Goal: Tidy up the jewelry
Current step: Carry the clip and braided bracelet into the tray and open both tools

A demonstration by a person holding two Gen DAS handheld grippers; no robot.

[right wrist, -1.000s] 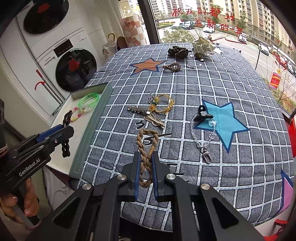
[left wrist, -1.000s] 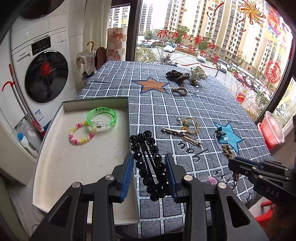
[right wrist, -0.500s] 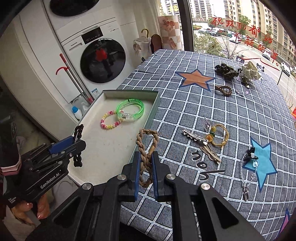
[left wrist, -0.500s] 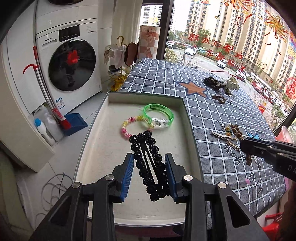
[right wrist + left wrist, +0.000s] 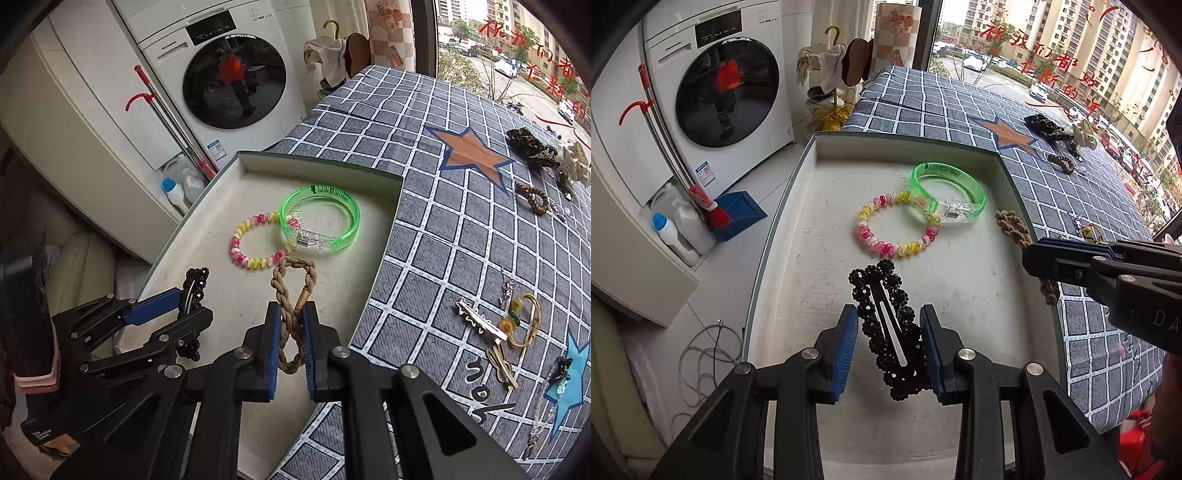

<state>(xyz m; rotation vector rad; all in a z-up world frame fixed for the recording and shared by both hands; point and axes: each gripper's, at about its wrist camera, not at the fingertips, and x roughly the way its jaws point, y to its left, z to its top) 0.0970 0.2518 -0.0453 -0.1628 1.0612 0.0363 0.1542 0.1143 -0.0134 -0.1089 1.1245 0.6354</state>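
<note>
My left gripper is shut on a black beaded hair clip, held just above the near part of the white tray. In the tray lie a green clear bangle and a pink-and-yellow bead bracelet, touching each other. My right gripper is shut on a brown braided bracelet, whose loop hangs over the tray close to the bead bracelet and the bangle. The right gripper sits at the tray's right rim. The left gripper is to its left.
Loose jewellery lies on the checked tablecloth: a gold ring with clips, a brown bead bracelet, a dark scrunchie. A washing machine and bottles stand beyond the tray's left side. A person's hand holds the left gripper.
Both grippers have swung left from above the tablecloth to above the tray, each still carrying its piece. The tray and its two bracelets now fill the middle of both views.
</note>
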